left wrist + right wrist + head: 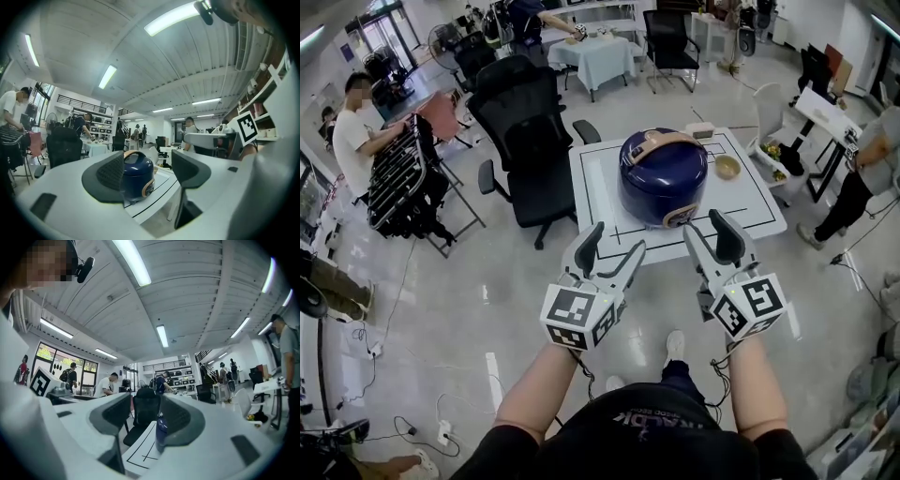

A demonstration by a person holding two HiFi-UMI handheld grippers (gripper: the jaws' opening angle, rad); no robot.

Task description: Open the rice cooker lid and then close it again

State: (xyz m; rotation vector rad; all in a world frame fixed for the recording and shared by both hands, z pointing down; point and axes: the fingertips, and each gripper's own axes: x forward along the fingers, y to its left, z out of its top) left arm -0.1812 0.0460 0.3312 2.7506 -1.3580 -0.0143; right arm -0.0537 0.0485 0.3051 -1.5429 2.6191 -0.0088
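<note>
Cooker: round navy plastic rice cooker (664, 178), lid (649, 159) shut.
Tongs: left gripper (617, 240), right gripper (706, 225) wide, empty; I'm readying for the lid.

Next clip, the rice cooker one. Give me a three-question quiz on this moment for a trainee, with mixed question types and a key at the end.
1. True or false: the blue rice cooker has its lid raised.
2. Which gripper holds something? A. left gripper B. right gripper C. neither
3. In the head view, what sits on the white table just right of the cooker?

Key: 1 false, the lid is down. 2 C, both grippers have their jaws apart and empty. 3 a small bowl.
</note>
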